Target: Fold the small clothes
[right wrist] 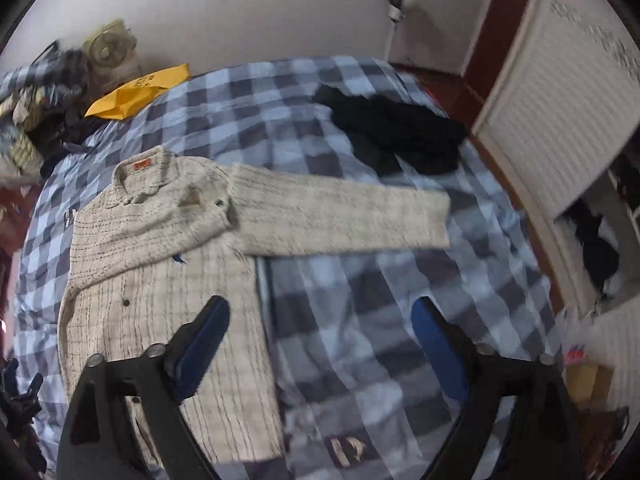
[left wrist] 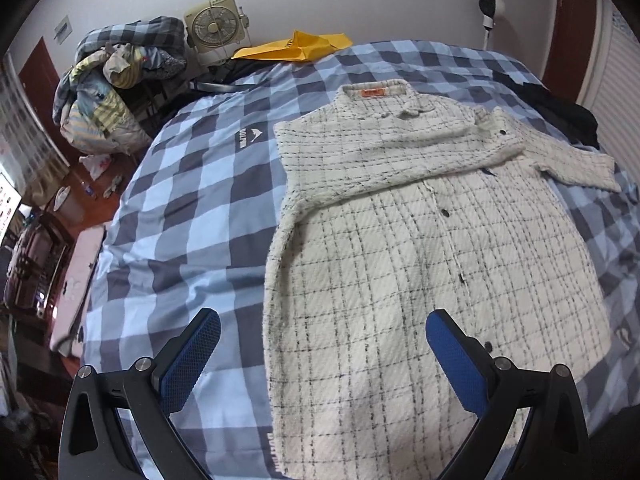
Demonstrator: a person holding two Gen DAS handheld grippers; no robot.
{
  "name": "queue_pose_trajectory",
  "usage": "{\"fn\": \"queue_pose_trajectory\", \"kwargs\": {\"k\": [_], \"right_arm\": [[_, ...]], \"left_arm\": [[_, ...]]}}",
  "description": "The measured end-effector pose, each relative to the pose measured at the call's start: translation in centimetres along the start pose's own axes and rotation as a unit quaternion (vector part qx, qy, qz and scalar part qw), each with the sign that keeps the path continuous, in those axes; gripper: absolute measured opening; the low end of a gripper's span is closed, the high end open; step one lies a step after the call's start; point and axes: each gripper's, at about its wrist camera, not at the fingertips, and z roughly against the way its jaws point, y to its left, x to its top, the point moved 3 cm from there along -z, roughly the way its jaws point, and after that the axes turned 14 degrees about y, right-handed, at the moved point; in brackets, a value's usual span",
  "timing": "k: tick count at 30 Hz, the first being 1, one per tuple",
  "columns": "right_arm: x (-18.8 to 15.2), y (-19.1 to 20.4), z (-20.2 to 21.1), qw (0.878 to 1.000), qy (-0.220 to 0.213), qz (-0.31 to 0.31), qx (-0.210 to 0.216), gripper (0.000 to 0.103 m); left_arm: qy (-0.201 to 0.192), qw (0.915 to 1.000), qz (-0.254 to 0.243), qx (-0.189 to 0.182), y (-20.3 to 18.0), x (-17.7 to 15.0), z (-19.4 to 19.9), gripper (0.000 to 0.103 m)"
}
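Currently catalogued: one cream plaid shirt-jacket (left wrist: 420, 240), thick woven or fleecy cloth, dark grid lines, dark snap buttons down the front, orange label at the collar.

Location: laid face up on the blue-and-grey checked bed cover (left wrist: 180, 200), collar toward the far wall, hem toward the near edge.

Condition: left sleeve (left wrist: 360, 152) already folded across the chest; right sleeve (right wrist: 340, 212) spread flat out to the right, cuff near the black garment (right wrist: 392, 136) but apart from it.

Handling, judged: soft and limp, no stiffness to hold a crease unaided; bulky rather than light for a small garment; nap likely grippy, not slippery; not fragile. Likely to sag and drag on the cover if lifted by one point.

Suggested holds: cuff end of the right sleeve for the next fold across the chest; afterwards both hem corners, one per side, for folding upward toward the collar.

Left hand-held gripper (left wrist: 320, 336): pads spread wide, nothing between them, above the near left hem.

Right hand-held gripper (right wrist: 320, 332): pads spread wide, nothing clamped, above the shirt's near right edge; view motion-blurred.

Also noted: yellow bag (left wrist: 296, 46), box fan (left wrist: 212, 22).
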Motion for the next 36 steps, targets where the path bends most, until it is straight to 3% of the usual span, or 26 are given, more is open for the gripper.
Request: {"fn": "queue_pose_trajectory", "kwargs": {"k": [6,9,11,14,16,19,21,22,25,29,31,36], "right_arm": [[-0.7,-5.4,-8.8,0.995,0.042,-0.091,0.000,0.094],[-1.3,-5.7,-15.2,0.989,0.095,-0.113,-0.033,0.094],[-2.8,-5.0,-16.8,0.986,0.108,-0.129,-0.016,0.094],[-5.0,-1.7,-16.2,0.989,0.107,-0.092,0.038,0.094],[-6.1,-0.3,-14.5,0.993,0.087,-0.064,0.039,0.094],[-6.5,-1.0,-12.0,0.996,0.052,-0.058,0.049,0.094],[-5.9,-3.4,-11.1,0.995,0.027,-0.079,0.052,0.094],[-5.4,-4.7,-11.2,0.994,0.023,-0.094,0.049,0.094],[-3.5,-9.2,-14.0,0.983,0.035,-0.163,0.072,0.094],[0.6,-14.2,-19.4,0.951,0.051,-0.266,0.147,0.094],[2.0,-15.7,-21.1,0.937,0.038,-0.310,0.155,0.094],[6.6,-17.7,-25.6,0.918,0.028,-0.356,0.173,0.094]], "left_arm": [[-0.019,0.9996,0.017,-0.008,-0.2,0.4,0.5,0.103],[-0.051,0.9984,0.023,0.007,-0.5,0.7,1.4,0.103],[-0.073,0.9966,0.020,0.035,-0.8,0.7,1.9,0.103],[-0.090,0.9916,0.014,0.092,-1.1,0.3,2.4,0.103],[-0.096,0.9909,0.011,0.093,-1.0,0.0,2.7,0.103],[-0.087,0.9950,0.013,0.048,-0.4,-0.4,2.8,0.103],[-0.057,0.9983,0.014,0.000,-0.1,-0.5,2.2,0.103],[-0.044,0.9988,0.019,-0.007,0.0,-0.5,1.7,0.103],[-0.028,0.9993,0.023,0.007,0.0,-0.3,0.4,0.103],[-0.010,0.9976,0.042,0.053,0.3,0.1,-1.0,0.103],[-0.009,0.9953,0.059,0.076,0.5,0.3,-1.2,0.103],[-0.099,0.9850,0.053,0.131,-0.9,0.0,0.8,0.103]]}}
